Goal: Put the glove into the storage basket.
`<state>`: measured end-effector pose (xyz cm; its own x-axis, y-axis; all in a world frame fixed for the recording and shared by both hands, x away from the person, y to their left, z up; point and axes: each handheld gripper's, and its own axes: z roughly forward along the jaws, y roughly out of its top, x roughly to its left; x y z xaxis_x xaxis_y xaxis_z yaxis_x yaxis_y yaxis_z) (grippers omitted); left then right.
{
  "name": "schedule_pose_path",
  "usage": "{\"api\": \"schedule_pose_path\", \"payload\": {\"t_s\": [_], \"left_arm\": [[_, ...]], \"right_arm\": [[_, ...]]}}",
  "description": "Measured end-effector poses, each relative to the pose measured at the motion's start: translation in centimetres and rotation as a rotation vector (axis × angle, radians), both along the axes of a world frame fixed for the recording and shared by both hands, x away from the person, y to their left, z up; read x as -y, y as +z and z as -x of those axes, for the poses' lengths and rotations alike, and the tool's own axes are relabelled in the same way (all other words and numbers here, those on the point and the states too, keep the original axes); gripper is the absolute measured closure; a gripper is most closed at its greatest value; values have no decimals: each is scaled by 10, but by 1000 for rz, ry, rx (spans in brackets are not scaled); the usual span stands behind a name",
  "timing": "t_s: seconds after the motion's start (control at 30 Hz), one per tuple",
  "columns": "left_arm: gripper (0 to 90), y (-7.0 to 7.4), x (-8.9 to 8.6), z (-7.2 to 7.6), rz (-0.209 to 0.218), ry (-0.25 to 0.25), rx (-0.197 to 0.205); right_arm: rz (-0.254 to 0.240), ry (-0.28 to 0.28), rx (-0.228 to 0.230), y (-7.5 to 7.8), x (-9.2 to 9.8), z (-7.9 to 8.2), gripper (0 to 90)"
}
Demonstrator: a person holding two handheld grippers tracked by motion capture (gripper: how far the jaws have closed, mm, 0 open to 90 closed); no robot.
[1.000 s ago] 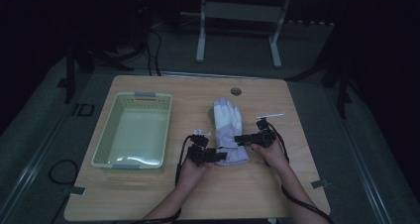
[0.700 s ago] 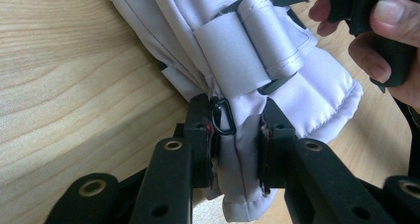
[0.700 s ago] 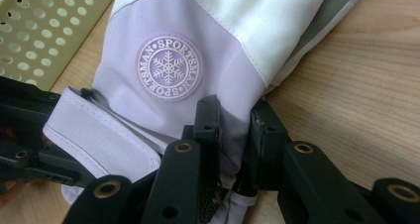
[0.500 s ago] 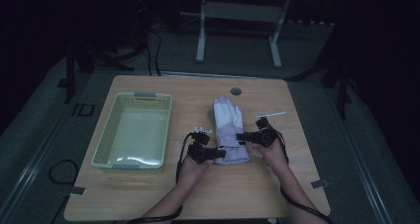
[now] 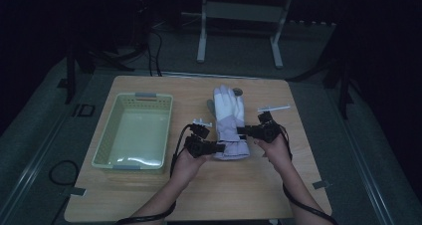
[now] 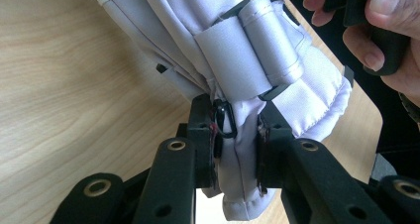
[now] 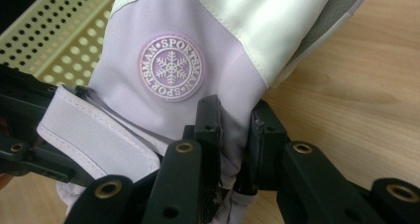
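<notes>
A pale lilac and white ski glove [image 5: 230, 116] lies lengthwise mid-table, fingers pointing away from me. My left gripper [image 5: 222, 148] is shut on the left side of its cuff, and my right gripper [image 5: 242, 131] is shut on the right side. In the left gripper view the pads [image 6: 263, 144] pinch the cuff fabric [image 6: 257, 50] beside a strap and buckle. In the right gripper view, my right gripper [image 7: 234, 110] has just been closing its jaws, and they now press on the glove [image 7: 171, 68] just below a round snowflake badge. The cuff end hangs lifted off the wood.
A pale green plastic basket [image 5: 104, 140], with nothing in it, stands left of the glove and shows behind it [image 7: 59, 30] in the right gripper view. A small white stick [image 5: 273, 107] and a round dark disc [image 5: 238, 91] lie near the far right of the table. A metal stand [image 5: 239, 11] rises beyond.
Both hands have risen together with the glove's cuff between the jaws, so the cuff end has come up off the table. The basket has stayed put.
</notes>
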<state>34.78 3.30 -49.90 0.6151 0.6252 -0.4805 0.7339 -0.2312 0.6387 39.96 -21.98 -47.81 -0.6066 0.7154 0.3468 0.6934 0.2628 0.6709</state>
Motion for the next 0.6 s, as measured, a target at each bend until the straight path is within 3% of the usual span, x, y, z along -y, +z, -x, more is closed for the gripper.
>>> {"api": "schedule_pose_path", "payload": {"t_s": [0.6], "left_arm": [[743,32,-42,8,-5,0,21]], "right_arm": [[-6,32,42,33,-40,7,774]]}}
